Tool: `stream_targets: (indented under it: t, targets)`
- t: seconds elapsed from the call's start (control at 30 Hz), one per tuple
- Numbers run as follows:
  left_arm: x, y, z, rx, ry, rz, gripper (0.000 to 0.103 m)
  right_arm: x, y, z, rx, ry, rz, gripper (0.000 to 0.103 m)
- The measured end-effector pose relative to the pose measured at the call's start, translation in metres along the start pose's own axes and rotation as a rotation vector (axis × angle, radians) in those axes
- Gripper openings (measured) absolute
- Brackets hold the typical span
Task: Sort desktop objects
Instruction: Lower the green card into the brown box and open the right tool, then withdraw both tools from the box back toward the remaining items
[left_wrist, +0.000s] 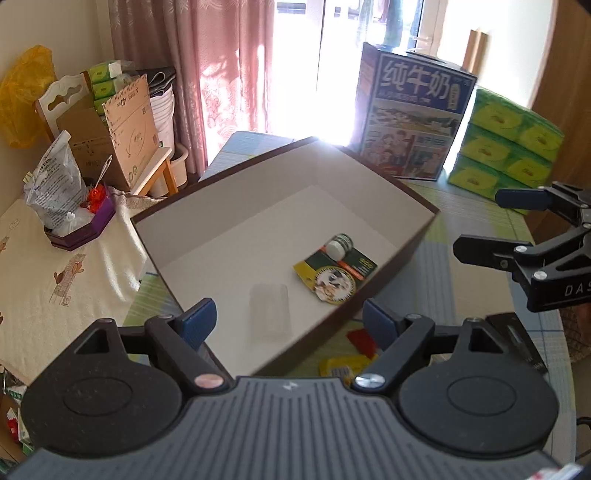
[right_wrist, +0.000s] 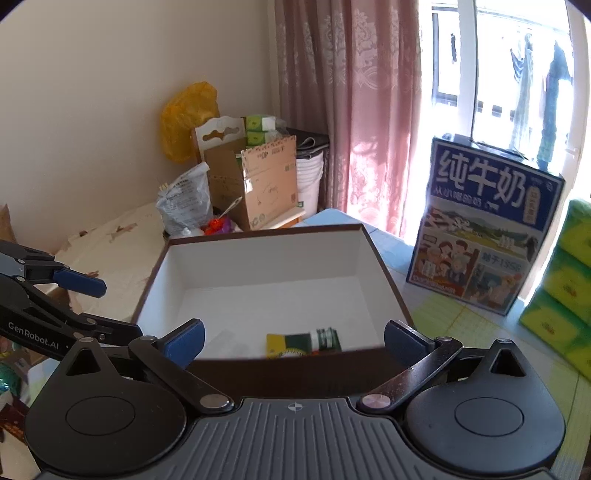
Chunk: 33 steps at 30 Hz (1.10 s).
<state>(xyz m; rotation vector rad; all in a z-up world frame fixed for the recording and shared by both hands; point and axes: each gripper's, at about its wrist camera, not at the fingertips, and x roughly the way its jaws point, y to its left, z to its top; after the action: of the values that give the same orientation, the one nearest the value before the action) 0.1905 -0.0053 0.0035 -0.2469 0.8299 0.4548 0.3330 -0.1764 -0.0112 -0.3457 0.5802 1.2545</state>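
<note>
A brown box with a white inside (left_wrist: 258, 192) stands on the table, straight ahead in both views. In it lie a green and yellow card packet (left_wrist: 334, 275), a small white-capped bottle (left_wrist: 340, 245) and a clear plastic cup (left_wrist: 269, 314) on its side. My left gripper (left_wrist: 290, 323) hangs open over the box's near corner, nothing between its blue pads. My right gripper (right_wrist: 293, 341) is open above the near wall of the box (right_wrist: 258, 254), also empty; the packet (right_wrist: 295, 343) shows just beyond. Each gripper shows in the other's view: right gripper (left_wrist: 491, 225), left gripper (right_wrist: 103, 306).
A red piece (left_wrist: 362, 339) and a yellow item (left_wrist: 343, 365) lie on the table by the box's near side. A blue milk carton (left_wrist: 413, 110) and stacked green tissue packs (left_wrist: 509, 147) stand behind on the right. A purple tray of clutter (left_wrist: 81, 229) sits left.
</note>
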Motion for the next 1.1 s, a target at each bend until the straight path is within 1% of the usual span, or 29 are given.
stream_targets:
  t: [0.1,0.3,0.53,0.7,0.83,1.1]
  targets:
    - [-0.009,-0.005,-0.015,-0.003,0.007,-0.009,0.084,-0.014,0.004,-0.018,0.027,0.012,-0.008,0.101]
    - [-0.019,-0.012,-0.045,-0.014,0.038,-0.017,0.084,-0.036,0.015,-0.050,0.036,0.044,-0.026,0.101]
    - [-0.027,-0.019,-0.068,-0.019,0.064,-0.023,0.084,-0.053,0.022,-0.077,0.085,0.066,-0.021,0.101]
    - [-0.025,-0.024,-0.079,-0.024,0.089,-0.030,0.084,-0.054,0.026,-0.092,0.110,0.099,-0.017,0.101]
    - [-0.021,-0.028,-0.086,-0.021,0.106,-0.037,0.084,-0.051,0.029,-0.104,0.103,0.127,-0.035,0.101]
    - [-0.008,-0.034,-0.095,-0.012,0.141,-0.046,0.084,-0.044,0.025,-0.120,0.138,0.177,-0.047,0.101]
